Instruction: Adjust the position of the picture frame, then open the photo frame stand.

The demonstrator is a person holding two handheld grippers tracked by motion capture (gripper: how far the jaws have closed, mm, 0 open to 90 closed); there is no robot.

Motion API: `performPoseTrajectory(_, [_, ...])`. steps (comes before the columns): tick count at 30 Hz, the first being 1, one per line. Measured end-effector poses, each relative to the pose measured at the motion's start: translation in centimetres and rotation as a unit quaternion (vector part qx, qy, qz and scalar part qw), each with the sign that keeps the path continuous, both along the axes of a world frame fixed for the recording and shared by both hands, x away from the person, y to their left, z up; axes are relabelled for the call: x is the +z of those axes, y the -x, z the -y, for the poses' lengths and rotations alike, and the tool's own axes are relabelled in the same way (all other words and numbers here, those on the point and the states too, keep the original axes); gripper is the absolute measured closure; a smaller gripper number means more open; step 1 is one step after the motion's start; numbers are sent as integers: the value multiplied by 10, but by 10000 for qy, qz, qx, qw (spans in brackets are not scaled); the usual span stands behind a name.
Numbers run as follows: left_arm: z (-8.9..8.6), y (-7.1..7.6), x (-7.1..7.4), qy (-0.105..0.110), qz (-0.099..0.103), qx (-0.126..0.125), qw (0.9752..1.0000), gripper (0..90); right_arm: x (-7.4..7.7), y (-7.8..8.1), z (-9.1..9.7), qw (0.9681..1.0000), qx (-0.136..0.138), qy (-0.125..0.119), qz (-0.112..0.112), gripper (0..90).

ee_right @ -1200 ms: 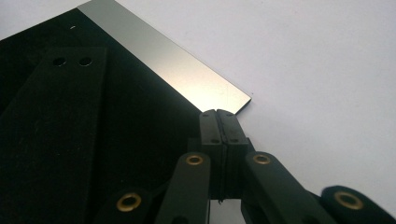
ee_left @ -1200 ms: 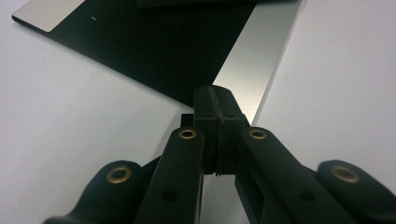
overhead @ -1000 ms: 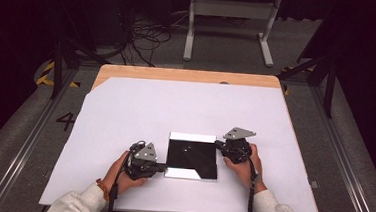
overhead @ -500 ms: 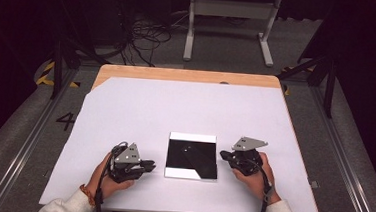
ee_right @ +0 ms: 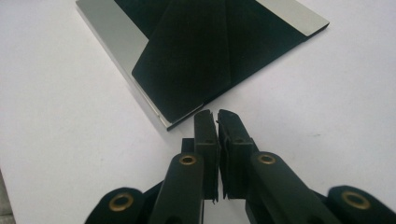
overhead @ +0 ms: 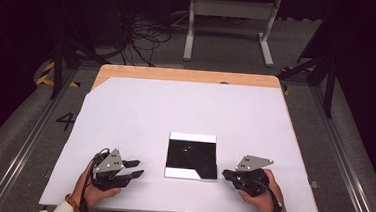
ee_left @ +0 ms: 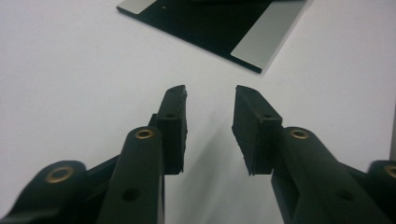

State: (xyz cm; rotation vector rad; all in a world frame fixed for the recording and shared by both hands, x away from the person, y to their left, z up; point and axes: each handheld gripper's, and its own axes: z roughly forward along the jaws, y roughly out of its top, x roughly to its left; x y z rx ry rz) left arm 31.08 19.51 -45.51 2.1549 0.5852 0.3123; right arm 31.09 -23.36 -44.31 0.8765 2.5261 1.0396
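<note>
A flat black square panel (overhead: 191, 156) with pale strips along its far and near edges lies on the white table top (overhead: 175, 110), near the front middle. My left gripper (overhead: 135, 167) rests to the left of it, jaws open and empty, pointing toward the panel (ee_left: 219, 28). My right gripper (overhead: 226, 175) sits just right of the panel's near right corner, jaws shut with nothing between them. In the right gripper view the jaw tips (ee_right: 216, 115) stop just short of the panel's corner (ee_right: 187, 70).
The white sheet covers a wooden table (overhead: 188, 76) whose far edge shows. Beyond it stand a metal frame (overhead: 229, 23) and loose cables (overhead: 140, 37) on the dark floor. Metal rails (overhead: 28, 140) run along both sides.
Both hands have drawn back from the panel toward the table's front edge. The left gripper moved left and away from it; the right gripper moved right and nearer.
</note>
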Motion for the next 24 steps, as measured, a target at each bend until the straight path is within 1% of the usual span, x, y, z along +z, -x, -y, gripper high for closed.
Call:
performPoseTrajectory(1, [-2, 2, 0, 23, 8, 78, 10000, 562, 0, 1, 0, 10000, 8, 11, -56, 847])
performPoseTrajectory(2, [-2, 2, 0, 23, 8, 78, 10000, 531, 0, 1, 0, 10000, 8, 11, -56, 847])
performPoseTrajectory(3, [-4, 4, 0, 18, 47, 147, 9999, 531, 1, 1, -1, 9999, 47, 56, -94, 830])
performPoseTrajectory(6, [-9, 4, -2, 28, 70, 358, 9993, 432, 3, 3, -2, 9998, 91, 121, -94, 821])
performPoseTrajectory(8, [-10, 3, -3, -50, 81, 427, 9990, 385, 3, 3, -4, 9996, 124, 207, -157, 809])
performPoseTrajectory(9, [-10, 2, -4, -56, 76, 453, 9989, 375, 3, 3, -4, 9995, 121, 236, -169, 807])
performPoseTrajectory(10, [-10, 1, -5, -112, -9, 494, 9987, 364, 3, 3, -4, 9995, 117, 250, -176, 803])
performPoseTrajectory(11, [-9, 1, -6, -158, -24, 513, 9986, 348, 3, 3, -4, 9993, 139, 255, -217, 795])
performPoseTrajectory(13, [-7, 1, -7, -235, -43, 512, 9984, 348, 5, 4, -5, 9990, 174, 307, -272, 788])
performPoseTrajectory(15, [-7, 0, -7, -250, -32, 502, 9984, 340, 5, 4, -5, 9988, 185, 344, -286, 788])
performPoseTrajectory(16, [-6, 0, -7, -240, -34, 506, 9984, 338, 7, 5, -6, 9985, 208, 431, -274, 788])
performPoseTrajectory(17, [-6, -1, -7, -242, -45, 527, 9983, 338, 7, 5, -6, 9985, 208, 431, -274, 788])
performPoseTrajectory(20, [-4, -2, -6, -225, -46, 542, 9983, 324, 7, 5, -7, 9978, 233, 507, -353, 788])
performPoseTrajectory(21, [-3, -2, -6, -249, -55, 548, 9982, 316, 7, 5, -8, 9973, 242, 568, -394, 789])
performPoseTrajectory(24, [-3, 0, -7, -293, -75, 511, 9982, 310, 8, 7, -10, 9960, 300, 750, -379, 803])
